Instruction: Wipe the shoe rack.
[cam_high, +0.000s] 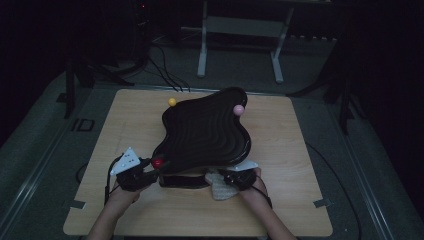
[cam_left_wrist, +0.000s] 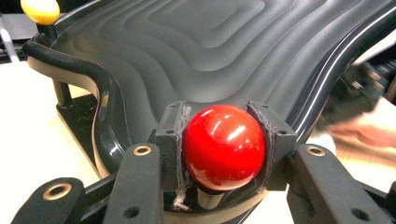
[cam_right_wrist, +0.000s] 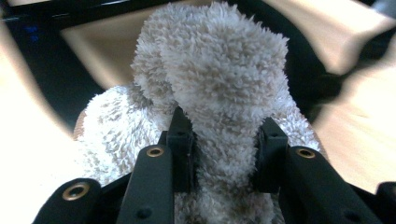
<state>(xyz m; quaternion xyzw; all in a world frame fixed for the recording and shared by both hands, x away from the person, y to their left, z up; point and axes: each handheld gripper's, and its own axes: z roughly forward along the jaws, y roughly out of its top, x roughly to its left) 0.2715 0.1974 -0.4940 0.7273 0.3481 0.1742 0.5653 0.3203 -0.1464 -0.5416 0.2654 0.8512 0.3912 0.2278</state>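
Wooden table (cam_high: 280, 150) on grey floor (cam_high: 30, 130). White metal frame (cam_high: 240, 35) stands behind it, black cables (cam_high: 167, 75) trailing across the floor. Background too dark to read.

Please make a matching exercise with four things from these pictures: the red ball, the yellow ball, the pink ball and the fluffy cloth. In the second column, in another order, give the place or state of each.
Things:
1. red ball
2. yellow ball
3. pink ball
4. fluffy cloth

Places or states:
A. at the far right edge of the black wavy tray
B. pinched between the jaws of the right gripper
C. clamped between the jaws of the left gripper
D. at the far left corner of the tray

Pairs: 1-C, 2-D, 3-A, 4-B
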